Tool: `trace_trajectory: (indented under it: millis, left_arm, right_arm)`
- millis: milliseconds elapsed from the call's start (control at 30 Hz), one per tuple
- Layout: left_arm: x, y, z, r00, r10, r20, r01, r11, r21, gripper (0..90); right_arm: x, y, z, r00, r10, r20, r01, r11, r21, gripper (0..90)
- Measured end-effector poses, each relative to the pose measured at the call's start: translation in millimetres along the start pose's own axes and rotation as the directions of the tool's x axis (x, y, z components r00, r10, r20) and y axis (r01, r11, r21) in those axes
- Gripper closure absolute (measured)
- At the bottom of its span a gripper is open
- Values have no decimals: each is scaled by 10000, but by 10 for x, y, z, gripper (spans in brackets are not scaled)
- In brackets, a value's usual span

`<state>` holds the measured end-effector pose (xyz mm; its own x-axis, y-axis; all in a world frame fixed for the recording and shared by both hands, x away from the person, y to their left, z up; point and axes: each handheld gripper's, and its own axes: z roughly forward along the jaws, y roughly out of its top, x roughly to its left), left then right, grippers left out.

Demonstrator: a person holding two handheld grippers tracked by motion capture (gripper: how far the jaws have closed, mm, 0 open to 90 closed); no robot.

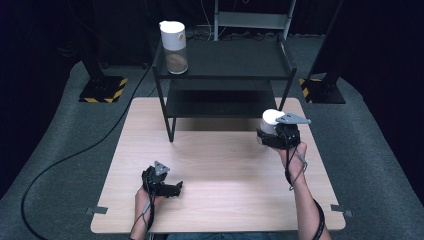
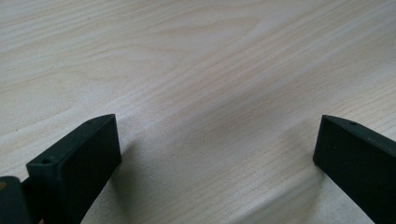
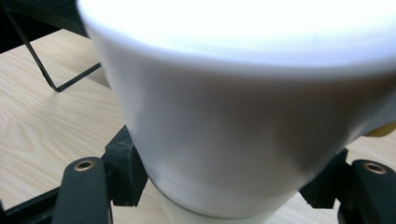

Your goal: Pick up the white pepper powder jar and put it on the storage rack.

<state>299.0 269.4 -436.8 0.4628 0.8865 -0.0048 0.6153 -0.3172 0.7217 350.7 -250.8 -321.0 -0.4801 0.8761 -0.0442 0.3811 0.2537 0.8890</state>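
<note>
Right gripper [image 1: 270, 136] fingers pinching white-lidded jar [image 1: 270, 121], lifted off surface [image 1: 220, 165]; next: place on shelf [image 1: 225, 60]. Left gripper [image 1: 172, 189] fingers spread, idle.

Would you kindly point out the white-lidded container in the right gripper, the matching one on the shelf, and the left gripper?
held container [image 3: 224, 140], right gripper view, its white side wall.
shelf container [image 1: 173, 35], high view, its white lid.
left gripper [image 1: 176, 188], high view, between the fingertips.

Light wood table [image 1: 215, 165] w/ pale grain, black 2-tier metal shelf [image 1: 225, 75] at its far edge, white-lidded clear jar [image 1: 174, 46] on shelf top left corner, black cable [image 1: 65, 160] across grey floor, yellow-black striped stand bases [image 1: 102, 90] either side.
</note>
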Motion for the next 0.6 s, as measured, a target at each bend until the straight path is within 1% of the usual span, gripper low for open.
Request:
trace_trajectory:
  millis: [133,233,600]
  left_arm:
    - [1,1,0,10000,9,4,-9,10000,5,3]
    - [2,3,-1,10000,18,1,-18,10000,19,3]
    - [2,1,-1,10000,11,6,-11,10000,10,3]
  right_arm:
    - [-11,75,-37,10000,-10,3,10,9999,-142,303]
    - [-18,110,-46,10000,-69,-1,69,9998,-167,303]
    - [-36,326,-134,9996,-262,41,262,9993,-255,303]
